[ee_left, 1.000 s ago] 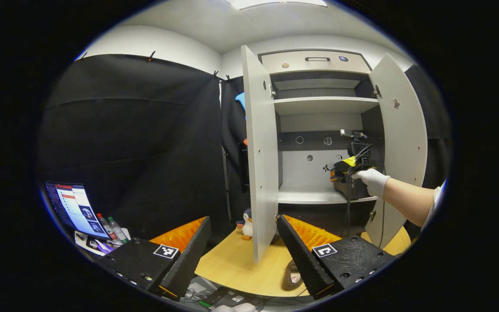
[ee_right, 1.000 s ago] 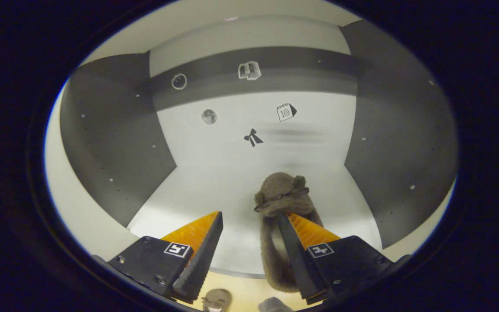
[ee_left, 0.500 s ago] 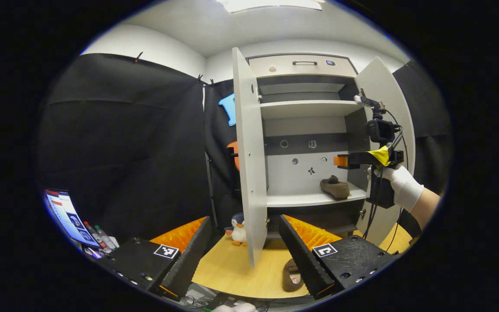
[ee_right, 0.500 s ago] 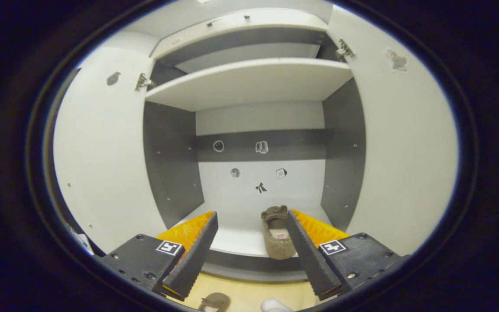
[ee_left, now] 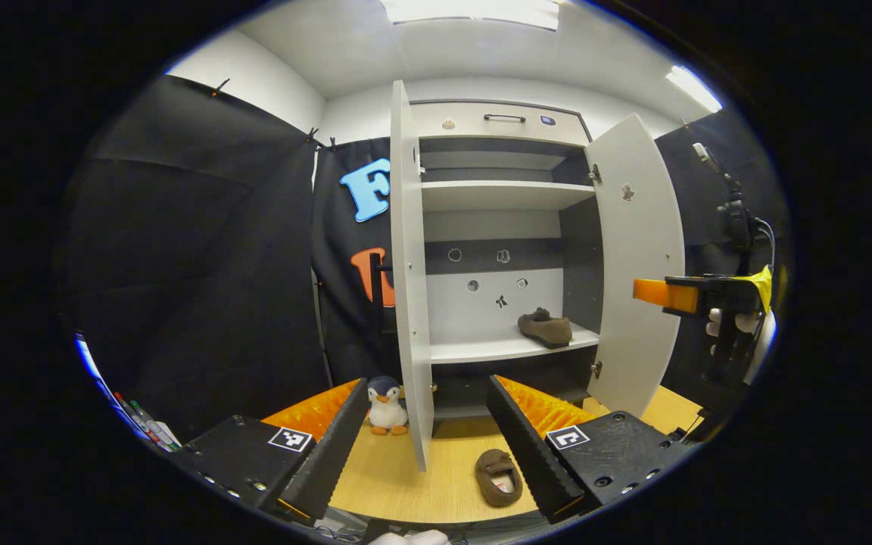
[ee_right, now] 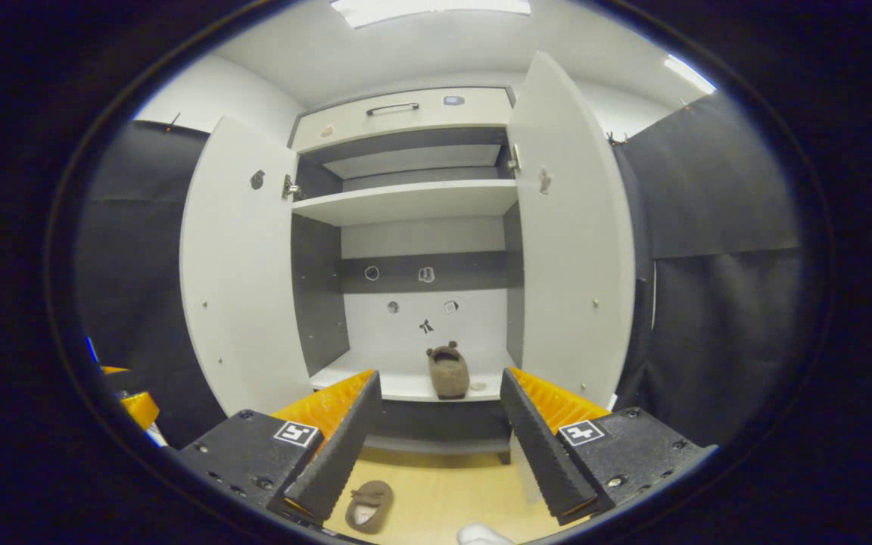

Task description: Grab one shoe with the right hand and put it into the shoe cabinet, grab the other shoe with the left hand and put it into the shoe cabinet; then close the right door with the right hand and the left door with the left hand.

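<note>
One brown fuzzy slipper point(ee_right: 448, 372) rests on the white cabinet shelf point(ee_right: 406, 386); its twin point(ee_left: 499, 477) lies on the wooden bench point(ee_left: 406, 484); both my jaws gape empty.

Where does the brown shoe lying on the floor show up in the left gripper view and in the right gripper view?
Left gripper view: the shoe on the floor lies low, just right of centre, below the open cabinet.
Right gripper view: the same shoe sits at the bottom, left of centre.
Shared landmark: the other shoe, resting on the cabinet shelf.
</note>
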{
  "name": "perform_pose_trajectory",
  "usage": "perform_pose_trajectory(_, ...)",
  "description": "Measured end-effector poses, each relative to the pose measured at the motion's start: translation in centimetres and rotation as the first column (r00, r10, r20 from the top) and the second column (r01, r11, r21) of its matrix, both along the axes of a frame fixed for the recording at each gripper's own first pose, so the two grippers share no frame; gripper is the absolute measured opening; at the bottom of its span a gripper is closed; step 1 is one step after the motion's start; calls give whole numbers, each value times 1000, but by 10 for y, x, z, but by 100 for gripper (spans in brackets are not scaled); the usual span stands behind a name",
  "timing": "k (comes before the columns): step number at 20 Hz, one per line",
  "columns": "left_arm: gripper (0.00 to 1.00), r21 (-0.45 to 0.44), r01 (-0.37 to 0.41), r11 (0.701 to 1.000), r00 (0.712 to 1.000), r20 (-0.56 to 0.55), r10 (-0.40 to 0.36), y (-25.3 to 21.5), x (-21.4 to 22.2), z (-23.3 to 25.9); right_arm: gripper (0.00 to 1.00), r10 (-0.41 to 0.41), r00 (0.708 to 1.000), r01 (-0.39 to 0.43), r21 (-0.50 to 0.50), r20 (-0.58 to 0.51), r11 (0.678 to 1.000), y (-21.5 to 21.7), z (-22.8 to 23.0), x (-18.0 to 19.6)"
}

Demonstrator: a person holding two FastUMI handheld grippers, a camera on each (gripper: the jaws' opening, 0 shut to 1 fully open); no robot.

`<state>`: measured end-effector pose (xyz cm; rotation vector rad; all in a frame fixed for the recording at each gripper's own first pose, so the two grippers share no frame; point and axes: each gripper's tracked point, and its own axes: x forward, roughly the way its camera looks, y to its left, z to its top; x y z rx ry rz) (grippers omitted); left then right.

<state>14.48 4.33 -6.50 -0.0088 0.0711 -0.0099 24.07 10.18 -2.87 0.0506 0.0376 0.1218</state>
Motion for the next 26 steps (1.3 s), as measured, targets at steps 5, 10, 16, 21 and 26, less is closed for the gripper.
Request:
perform_pose_trajectory(5,96,8,67,998,997,-38,-67,-21,4,-23,98,-79,996,79,-12,-46,997,-30,-41,-62)
perform_pose_trajectory(10,96,9,115,993,992,-55,-114,-50,25,-42,100,-122,989,123,6,-88,992,-52,-49,-80)
perform_pose_trajectory(16,96,-44,172,984,959,-222,-177,-94,61,-146,100,-166,978,163,-33,-123,986,-75,-54,-78)
perform_pose_trajectory(21,96,-78,201,976,888,-406,-216,-118,77,-268,100,-228,958,222,-56,-174,973,-100,-70,-82)
perform_pose_trajectory(26,97,-66,214,975,806,-552,-215,-130,85,-360,99,-300,924,293,-64,-236,954,-125,-88,-89)
